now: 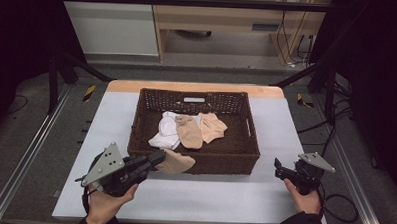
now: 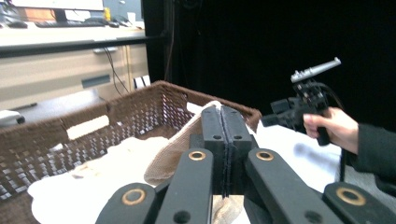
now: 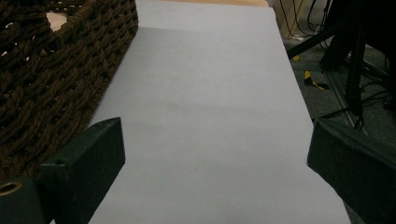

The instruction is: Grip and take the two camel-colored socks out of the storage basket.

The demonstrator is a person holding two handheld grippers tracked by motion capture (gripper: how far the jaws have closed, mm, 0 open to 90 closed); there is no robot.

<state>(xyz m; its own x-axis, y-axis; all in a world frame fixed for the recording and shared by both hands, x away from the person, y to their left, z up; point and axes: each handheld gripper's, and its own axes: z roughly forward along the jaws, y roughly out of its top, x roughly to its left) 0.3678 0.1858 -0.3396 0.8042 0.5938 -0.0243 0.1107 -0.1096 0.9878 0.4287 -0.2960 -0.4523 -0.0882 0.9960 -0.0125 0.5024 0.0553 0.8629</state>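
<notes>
Holding a tan sock [image 1: 176, 162] in my left claw [image 1: 157, 158], I have the jaws pressed tight together on its edge. Most of the sock hangs loose past the jaws, right at the near wall of the basket [image 1: 135, 135], just outside it by the look from above. In my left gripper view the sock [image 2: 175, 151] drapes beside the jaws with the basket rim [image 2: 140, 93] close behind it.

I only have a little bit of cloth pinched, so I think the sock could slip out and drop on the table [image 1: 111, 114]. The loose part could also catch on the rough woven rim if I drag it across too low. Then it might pull free or tug the basket along.

Inside the basket lie a white sock [image 1: 164, 133] and two more tan ones [image 1: 190, 130] [image 1: 213, 126]. If I dip my claw too deep, I could bump them or grab one by mistake.

Over on the right, my right claw [image 1: 280, 170] sits above the bare table with its jaws wide apart and nothing in them. It is near the basket's right side, so a quick swing could knock it.
</notes>
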